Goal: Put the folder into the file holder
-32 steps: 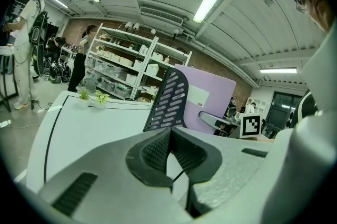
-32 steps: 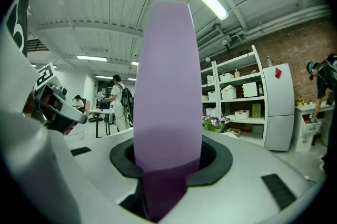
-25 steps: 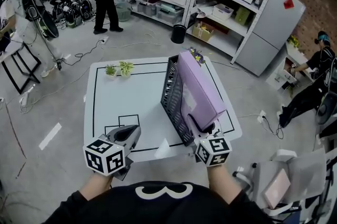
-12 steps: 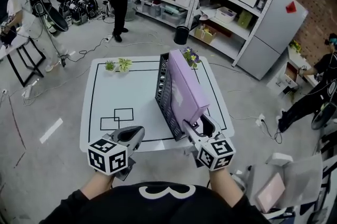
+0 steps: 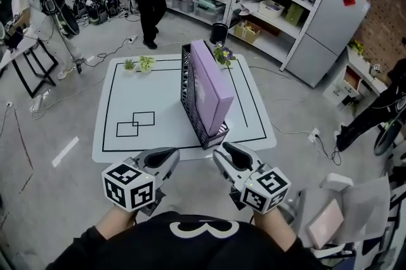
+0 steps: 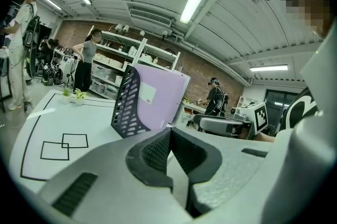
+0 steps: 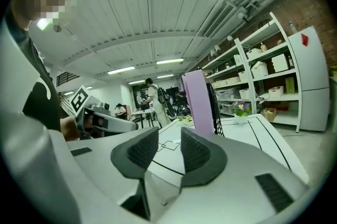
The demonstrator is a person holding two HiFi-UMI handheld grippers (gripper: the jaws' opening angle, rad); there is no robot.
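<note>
The white tabletop (image 5: pixel 158 88), marked with a black border line, fills the middle of the head view. On it, a little toward 3 o'clock from the centre, stands the black mesh file holder (image 5: pixel 186 88), its length running from 12 to 6 o'clock. The purple folder (image 5: pixel 210 82) stands on edge inside the holder, rising well above the mesh wall and tilted slightly toward 3 o'clock; its lower edge seems to rest on the holder's floor, though the mesh hides that part. In the left gripper view the folder (image 6: pixel 160 98) shows a small white label and the holder (image 6: pixel 125 107) sits in front of it.

Both tools hang off the tabletop's 6 o'clock edge, well apart from the holder. The left tool (image 5: pixel 166 158) has its jaws pressed together with nothing in them (image 6: pixel 169 133). The right tool (image 5: pixel 225 151) has its jaws apart and closing, the gap between them empty (image 7: pixel 169 139); the folder (image 7: pixel 197 99) stands far ahead of it.

Two small green plants (image 5: pixel 138 64) sit at the 11 o'clock corner, and a purple flower pot (image 5: pixel 222 54) at 1 o'clock, just beside the holder's far end.
</note>
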